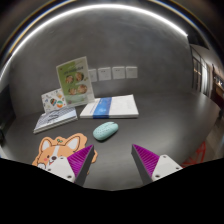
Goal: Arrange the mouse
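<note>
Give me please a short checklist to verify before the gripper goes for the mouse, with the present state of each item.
1. Fingers apart: ok. The gripper is open, nothing between its pads.
2. Mouse in view: ok. The pale green mouse lies on the table, just ahead of the fingers.
3. Path to the mouse free: ok. Only bare table lies between.
4. Room around the mouse: ok. The book lies beyond it, apart from it; the corgi mat is to the side by the left finger.
5. Mouse cable: cannot tell; none is visible.
6. Where the mouse should go: cannot tell.
</note>
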### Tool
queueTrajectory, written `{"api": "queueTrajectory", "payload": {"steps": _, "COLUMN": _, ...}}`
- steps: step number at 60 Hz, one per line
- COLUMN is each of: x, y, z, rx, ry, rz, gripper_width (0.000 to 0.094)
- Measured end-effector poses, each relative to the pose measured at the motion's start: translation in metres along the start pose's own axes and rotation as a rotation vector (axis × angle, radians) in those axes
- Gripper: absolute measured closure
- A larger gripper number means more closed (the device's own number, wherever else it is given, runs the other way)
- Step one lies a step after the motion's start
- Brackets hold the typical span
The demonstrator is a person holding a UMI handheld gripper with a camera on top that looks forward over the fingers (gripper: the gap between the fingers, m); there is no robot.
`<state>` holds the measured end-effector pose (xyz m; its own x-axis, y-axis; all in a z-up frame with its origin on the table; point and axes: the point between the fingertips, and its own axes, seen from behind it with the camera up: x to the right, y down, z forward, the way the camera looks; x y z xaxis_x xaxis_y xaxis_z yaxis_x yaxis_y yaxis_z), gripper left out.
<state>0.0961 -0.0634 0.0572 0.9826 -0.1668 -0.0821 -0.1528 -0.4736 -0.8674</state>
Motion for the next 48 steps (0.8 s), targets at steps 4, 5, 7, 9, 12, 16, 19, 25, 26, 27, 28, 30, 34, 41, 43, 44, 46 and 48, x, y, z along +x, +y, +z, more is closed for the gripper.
{"api": "queueTrajectory", "payload": {"steps": 4, "x": -0.020, "y": 0.002, "z": 0.029, "rx": -0.038, "ry": -0.025, "rz": -0.026, "gripper_width": 0.0126}}
{"api": "queueTrajectory", "payload": {"steps": 5, "x": -0.024, "y": 0.002, "z": 0.035, "rx": -0.046, "ry": -0.034, "rz": -0.032, "gripper_width": 0.0126}}
{"api": "queueTrajectory", "payload": {"steps": 7, "x": -0.029, "y": 0.003, "z": 0.047, "rx": -0.062, "ry": -0.049, "rz": -0.041, "gripper_width": 0.0125}}
{"api": "queueTrajectory", "payload": {"steps": 9, "x": -0.032, "y": 0.006, "z": 0.058, "rx": -0.084, "ry": -0.062, "rz": -0.047, "gripper_width": 0.0126}}
{"api": "queueTrajectory", "payload": {"steps": 12, "x": -0.036, "y": 0.010, "z": 0.073, "rx": -0.125, "ry": -0.081, "rz": -0.053, "gripper_width": 0.0123}}
{"api": "queueTrajectory", "payload": {"steps": 16, "x": -0.041, "y": 0.013, "z": 0.090, "rx": -0.160, "ry": -0.109, "rz": -0.056, "gripper_width": 0.0125}}
{"api": "queueTrajectory", "payload": {"steps": 19, "x": -0.044, "y": 0.015, "z": 0.100, "rx": -0.184, "ry": -0.126, "rz": -0.067, "gripper_width": 0.0125}}
{"api": "queueTrajectory", "payload": {"steps": 25, "x": -0.047, "y": 0.019, "z": 0.120, "rx": -0.222, "ry": -0.144, "rz": -0.082, "gripper_width": 0.0120}}
{"api": "queueTrajectory", "payload": {"steps": 26, "x": -0.047, "y": 0.015, "z": 0.123, "rx": -0.207, "ry": -0.145, "rz": -0.086, "gripper_width": 0.0123}}
{"api": "queueTrajectory", "payload": {"steps": 27, "x": -0.046, "y": 0.013, "z": 0.127, "rx": -0.205, "ry": -0.146, "rz": -0.090, "gripper_width": 0.0126}}
{"api": "queueTrajectory", "payload": {"steps": 28, "x": -0.047, "y": 0.013, "z": 0.129, "rx": -0.209, "ry": -0.146, "rz": -0.089, "gripper_width": 0.0123}}
{"api": "queueTrajectory", "payload": {"steps": 30, "x": -0.047, "y": 0.009, "z": 0.135, "rx": -0.207, "ry": -0.146, "rz": -0.091, "gripper_width": 0.0120}}
{"api": "queueTrajectory", "payload": {"steps": 34, "x": -0.050, "y": 0.004, "z": 0.146, "rx": -0.209, "ry": -0.155, "rz": -0.106, "gripper_width": 0.0115}}
{"api": "queueTrajectory", "payload": {"steps": 41, "x": -0.056, "y": -0.007, "z": 0.167, "rx": -0.207, "ry": -0.150, "rz": -0.102, "gripper_width": 0.0116}}
{"api": "queueTrajectory", "payload": {"steps": 43, "x": -0.058, "y": -0.010, "z": 0.172, "rx": -0.204, "ry": -0.150, "rz": -0.106, "gripper_width": 0.0117}}
{"api": "queueTrajectory", "payload": {"steps": 44, "x": -0.059, "y": -0.011, "z": 0.174, "rx": -0.208, "ry": -0.146, "rz": -0.111, "gripper_width": 0.0119}}
{"api": "queueTrajectory", "payload": {"steps": 46, "x": -0.059, "y": -0.013, "z": 0.179, "rx": -0.205, "ry": -0.133, "rz": -0.124, "gripper_width": 0.0137}}
{"api": "queueTrajectory", "payload": {"steps": 48, "x": -0.058, "y": -0.014, "z": 0.183, "rx": -0.203, "ry": -0.116, "rz": -0.146, "gripper_width": 0.0179}}
